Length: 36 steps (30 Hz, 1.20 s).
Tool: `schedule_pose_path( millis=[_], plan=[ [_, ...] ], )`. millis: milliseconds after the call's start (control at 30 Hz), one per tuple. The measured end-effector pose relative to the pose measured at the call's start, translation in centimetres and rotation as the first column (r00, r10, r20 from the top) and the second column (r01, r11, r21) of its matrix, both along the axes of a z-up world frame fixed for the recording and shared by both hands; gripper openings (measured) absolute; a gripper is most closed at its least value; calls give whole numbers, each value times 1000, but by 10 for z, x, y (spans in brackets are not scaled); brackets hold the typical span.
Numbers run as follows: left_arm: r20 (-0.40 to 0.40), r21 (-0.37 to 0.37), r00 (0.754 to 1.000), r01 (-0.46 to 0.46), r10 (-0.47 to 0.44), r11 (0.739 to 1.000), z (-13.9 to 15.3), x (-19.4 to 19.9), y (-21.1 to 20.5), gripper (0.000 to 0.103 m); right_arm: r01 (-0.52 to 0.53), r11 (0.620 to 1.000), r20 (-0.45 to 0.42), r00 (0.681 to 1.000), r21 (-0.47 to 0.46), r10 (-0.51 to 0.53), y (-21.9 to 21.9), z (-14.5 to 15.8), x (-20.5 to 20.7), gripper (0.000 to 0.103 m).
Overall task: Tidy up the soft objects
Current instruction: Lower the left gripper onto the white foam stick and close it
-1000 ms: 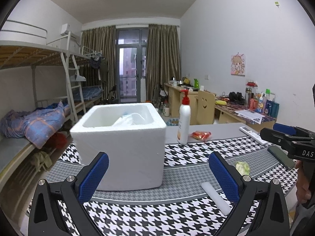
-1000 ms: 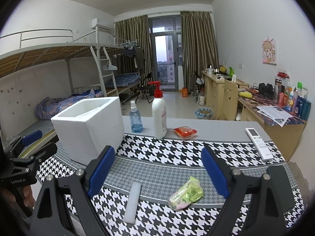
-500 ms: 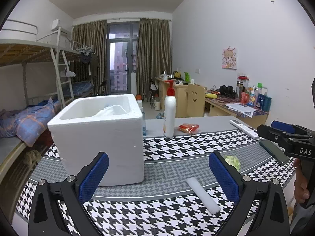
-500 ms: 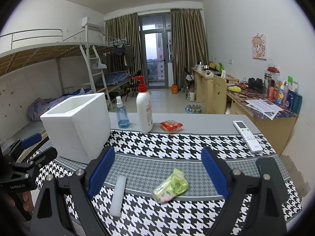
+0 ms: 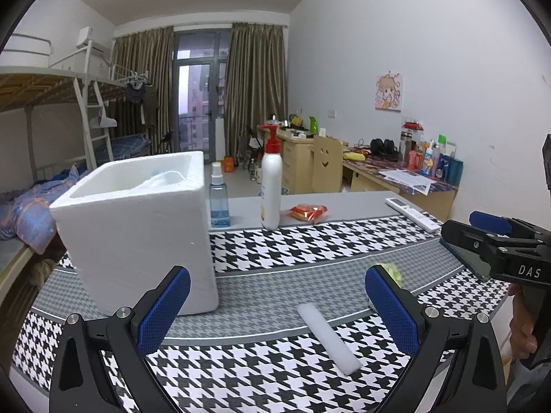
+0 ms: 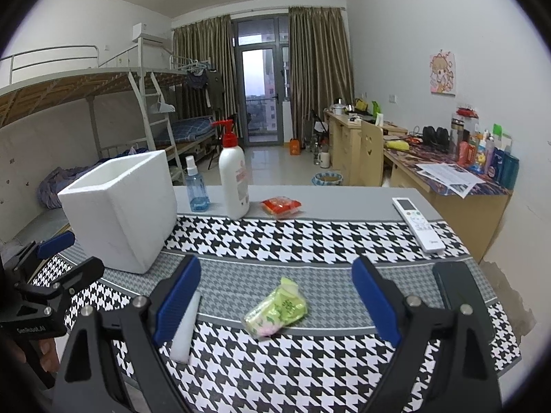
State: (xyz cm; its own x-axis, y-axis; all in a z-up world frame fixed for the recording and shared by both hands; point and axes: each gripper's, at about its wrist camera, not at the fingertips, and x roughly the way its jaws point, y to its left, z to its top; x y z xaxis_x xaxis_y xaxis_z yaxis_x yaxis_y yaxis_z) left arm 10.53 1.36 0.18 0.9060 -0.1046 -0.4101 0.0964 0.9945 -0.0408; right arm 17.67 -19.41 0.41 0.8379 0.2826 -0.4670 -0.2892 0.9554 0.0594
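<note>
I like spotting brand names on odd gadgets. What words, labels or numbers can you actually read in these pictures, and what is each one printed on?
"DAS": white letters on the black body of the right gripper, seen from the left wrist.
"GenRobot.AI", as far as it can be made out: small white print on the left gripper, seen from the right wrist.
Lotion bottle: red print, too blurred to read.
Green packet, red packet, remote control: markings too small.

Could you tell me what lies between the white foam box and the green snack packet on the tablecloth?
A white foam stick lies flat on the cloth between the foam box and the green packet; the right wrist view shows it, partly behind a gripper finger.
</note>
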Motion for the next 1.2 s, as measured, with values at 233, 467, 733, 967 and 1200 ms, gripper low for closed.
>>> schedule_pose_path(
  millis=[233,467,733,967,1200],
  plan=[
    [-14,9,1000,25,-24,1000,-4,4,-11,102,10,1000,-14,1000,-13,-10,-3,-4,0,92],
    [-31,19,999,40,-40,999,-10,7,-20,102,6,1000,-42,999,-9,-7,-5,-10,2,92],
    [-65,25,997,52,-51,998,-18,13,-28,102,12,1000,-78,997,-9,-13,-9,-22,9,92],
    [-96,30,994,51,-48,998,-25,18,-33,102,9,1000,-102,995,-8,-10,-9,-28,15,92],
    [-126,31,991,53,-49,998,-32,22,-36,102,6,1000,-127,992,-9,-7,-11,-35,22,92]
  ],
)
